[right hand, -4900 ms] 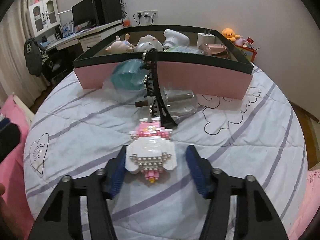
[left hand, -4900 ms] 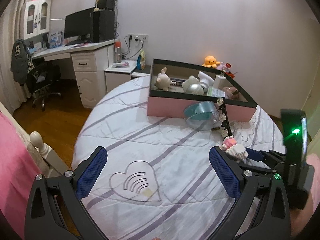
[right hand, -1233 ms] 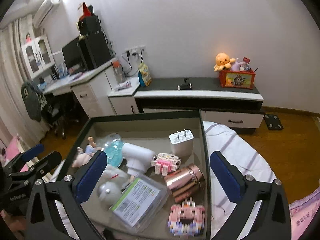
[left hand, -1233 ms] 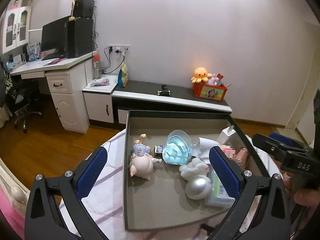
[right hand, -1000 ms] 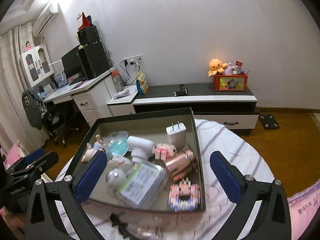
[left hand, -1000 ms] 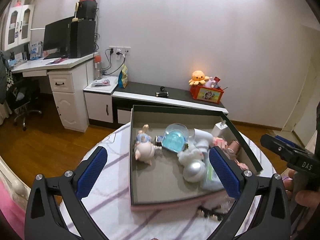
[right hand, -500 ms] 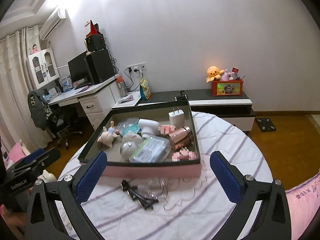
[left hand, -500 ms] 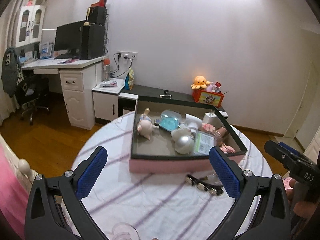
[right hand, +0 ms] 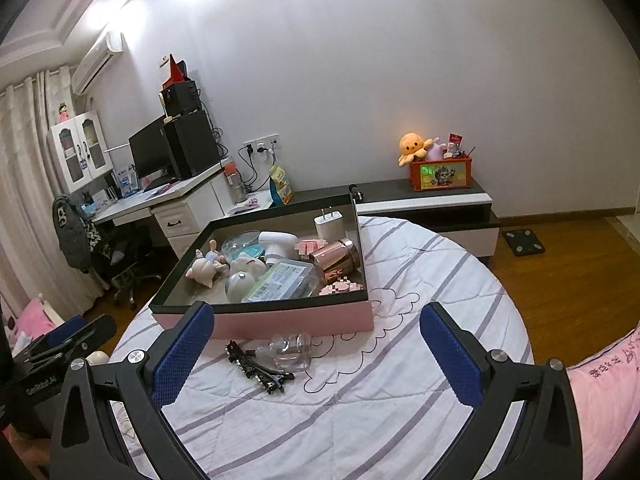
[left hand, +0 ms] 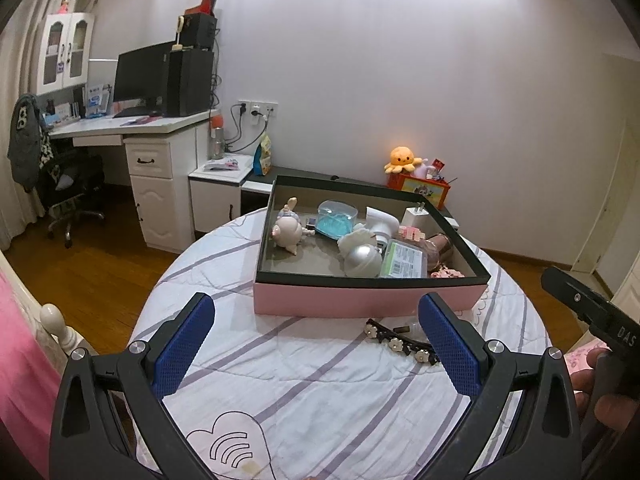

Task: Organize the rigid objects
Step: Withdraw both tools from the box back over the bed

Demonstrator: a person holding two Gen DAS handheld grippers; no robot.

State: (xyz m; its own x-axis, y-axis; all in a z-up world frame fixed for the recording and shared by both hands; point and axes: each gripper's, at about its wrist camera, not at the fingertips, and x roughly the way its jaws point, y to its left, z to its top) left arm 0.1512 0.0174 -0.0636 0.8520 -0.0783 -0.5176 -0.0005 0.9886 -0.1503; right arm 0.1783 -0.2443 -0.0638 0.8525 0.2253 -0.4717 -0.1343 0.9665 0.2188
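Both grippers wide open and empty: left gripper (left hand: 316, 344), right gripper (right hand: 316, 344), above striped bedcover (right hand: 360, 420). Black flowered hair clip (left hand: 400, 340) and clear bottle (right hand: 290, 352) lying just before pink box (right hand: 280, 326), full of small items.

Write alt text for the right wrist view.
An open gripper hovers over a striped bedspread toward a pink box full of small things. A black hair clip and a clear bottle lie just before the box.

Both grippers (left hand: 316, 344) (right hand: 316, 344) agape, empty.
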